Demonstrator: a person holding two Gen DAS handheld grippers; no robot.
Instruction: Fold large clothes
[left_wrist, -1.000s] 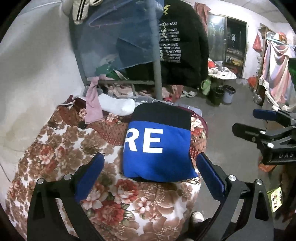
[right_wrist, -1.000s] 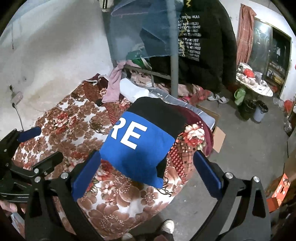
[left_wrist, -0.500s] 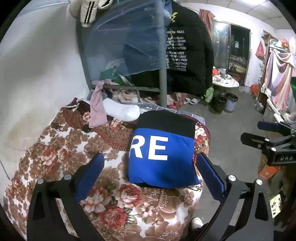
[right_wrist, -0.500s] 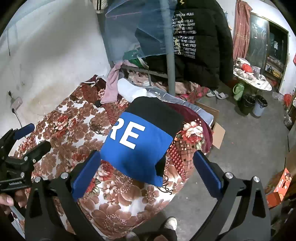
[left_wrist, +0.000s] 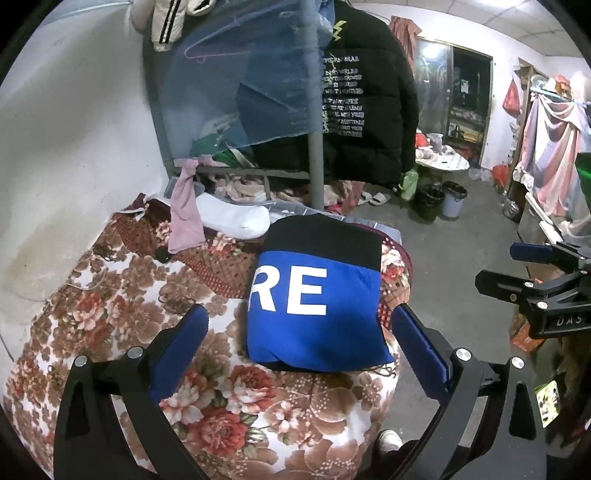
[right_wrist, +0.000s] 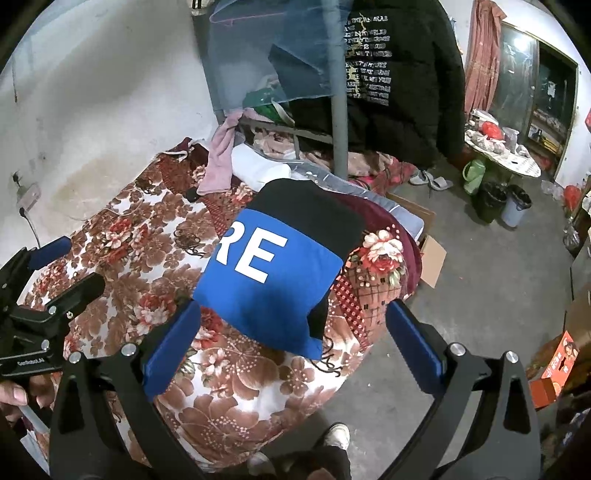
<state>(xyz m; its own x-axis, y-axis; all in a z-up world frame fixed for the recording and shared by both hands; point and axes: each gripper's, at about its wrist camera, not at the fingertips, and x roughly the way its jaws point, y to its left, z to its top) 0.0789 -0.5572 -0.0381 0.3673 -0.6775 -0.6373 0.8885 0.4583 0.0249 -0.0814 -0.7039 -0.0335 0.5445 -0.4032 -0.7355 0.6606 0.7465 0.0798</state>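
Note:
A blue and black garment (left_wrist: 317, 299) with white letters "RE" lies folded into a neat rectangle on the floral bedspread (left_wrist: 110, 295), near the bed's front right corner. It also shows in the right wrist view (right_wrist: 273, 273). My left gripper (left_wrist: 299, 343) is open and empty, held above and just short of the garment. My right gripper (right_wrist: 291, 339) is open and empty, held above the garment's near edge. Each gripper shows at the edge of the other's view, the right one (left_wrist: 535, 280) and the left one (right_wrist: 48, 280).
A white pillow (left_wrist: 236, 219) and a pink cloth (left_wrist: 184, 206) lie at the bed's far end. A grey pole (left_wrist: 316, 140), blue netting and a black jacket (left_wrist: 365, 110) stand behind. Bins (left_wrist: 441, 199) and a cardboard box (right_wrist: 432, 254) sit on the concrete floor at right.
Both grippers have drawn back and risen a little from the folded garment. The right gripper has moved further right in the left view. The garment has not moved.

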